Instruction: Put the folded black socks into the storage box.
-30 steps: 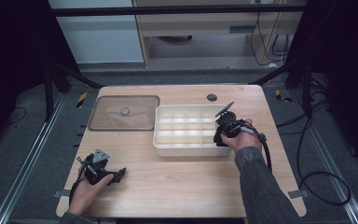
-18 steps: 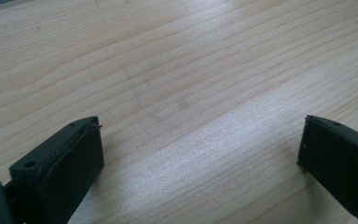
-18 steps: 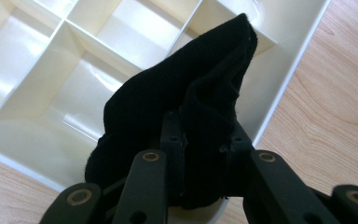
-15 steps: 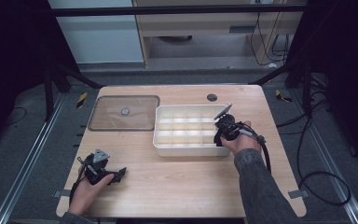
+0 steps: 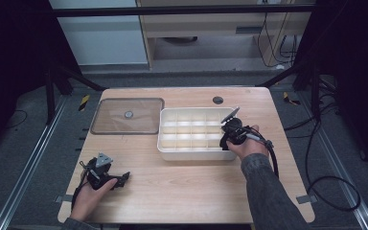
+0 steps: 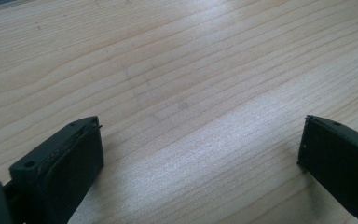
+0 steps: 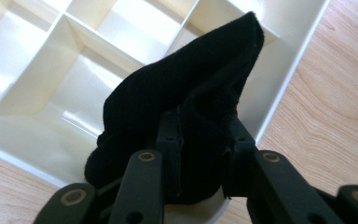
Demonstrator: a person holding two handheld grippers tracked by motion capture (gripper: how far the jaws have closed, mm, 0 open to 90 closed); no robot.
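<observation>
At the near left corner of the wooden table [image 5: 191, 191], the person's left hand [image 5: 87, 199] holds the left gripper [image 5: 120, 179] low over bare wood. In the left gripper view its two black jaws stand wide apart, with nothing but wood grain between them.

Farther from the person, on the left half of the table, a clear flat lid [image 5: 127, 116] lies flat on the surface, a small round knob at its middle. It sits just beside the left wall of the white compartment tray [image 5: 167, 125], which occupies the middle of the table and is divided into rows of small cells.

At the tray's right end, the right gripper [image 5: 226, 139] is held by the right hand [image 5: 249, 143], over the near right cells. In the right gripper view the jaws are clamped on a black cloth [image 7: 186, 112], bunched between the pads, and the jaws have just been opening slightly with the cloth between them. The cloth rises from the jaws to a folded peak and hangs above the tray's cells close to its right wall [image 7: 279, 70]; whether it touches the tray floor cannot be told. A black cable trails from this gripper across the right part of the table.

Beyond the tray, near the far edge, a small dark round hole [image 5: 217, 100] shows in the tabletop.
</observation>
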